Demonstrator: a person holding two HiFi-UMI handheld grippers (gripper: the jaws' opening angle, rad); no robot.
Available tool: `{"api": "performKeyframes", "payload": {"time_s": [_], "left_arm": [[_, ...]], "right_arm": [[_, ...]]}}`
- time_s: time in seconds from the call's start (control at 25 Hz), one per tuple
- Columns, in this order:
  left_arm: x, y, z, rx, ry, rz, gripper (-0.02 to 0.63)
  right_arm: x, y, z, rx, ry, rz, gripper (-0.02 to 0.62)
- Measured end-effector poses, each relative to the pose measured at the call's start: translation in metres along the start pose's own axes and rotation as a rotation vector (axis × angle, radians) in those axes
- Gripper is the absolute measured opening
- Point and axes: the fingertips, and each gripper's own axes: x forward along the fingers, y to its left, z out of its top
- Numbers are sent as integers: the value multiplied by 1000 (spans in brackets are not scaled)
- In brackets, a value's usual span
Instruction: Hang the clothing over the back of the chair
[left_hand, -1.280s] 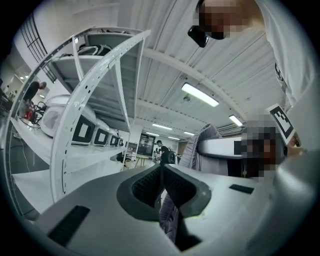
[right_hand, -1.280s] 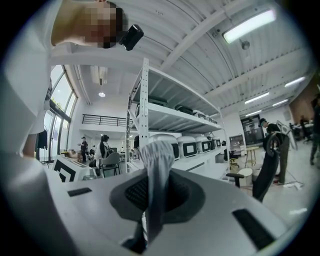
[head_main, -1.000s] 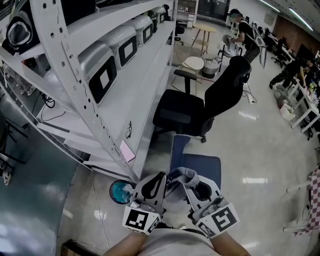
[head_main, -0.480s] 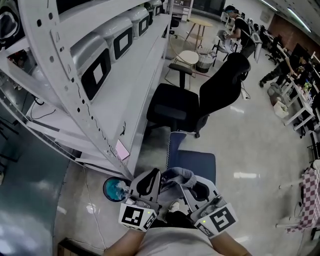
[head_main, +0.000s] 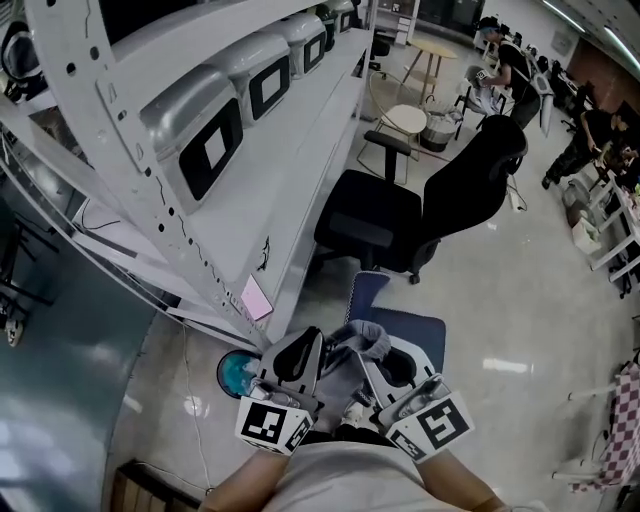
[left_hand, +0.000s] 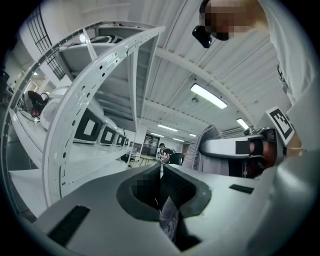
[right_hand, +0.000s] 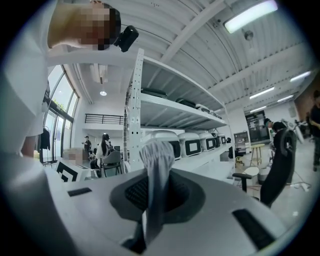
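The grey garment (head_main: 358, 342) is at 6 o'clock in the head view, low and close to the person, bunched between the two grippers. The left gripper (left_hand: 161, 175) has its fingers clenched on a thin fold of the cloth, which trails down out of them. The right gripper (right_hand: 156, 181) has its fingers clenched on a thicker twist that stands up above them. The grippers sit side by side and point level. Just beyond the garment, at 12 to 1 o'clock from it, is a blue chair (head_main: 410, 328); whether the cloth touches it I cannot tell. Farther out at 1 o'clock a black office chair (head_main: 420, 215) stands beside the long white worktop (head_main: 300, 170) of a shelving rack (head_main: 110, 110). A teal bucket (head_main: 238, 375) sits on the floor at 9 o'clock from the left gripper.
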Motion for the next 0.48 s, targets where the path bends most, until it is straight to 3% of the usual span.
{"api": "performKeyframes", "payload": {"time_s": [0.24,0.48], "left_arm": [[-5,9,4,20,4,42,20],[-6,18,10,35,-3,77,20]], "right_arm": [[34,-12,17,-1,-60,51,34],[63,-49,35,-43,-107,8,35]]}}
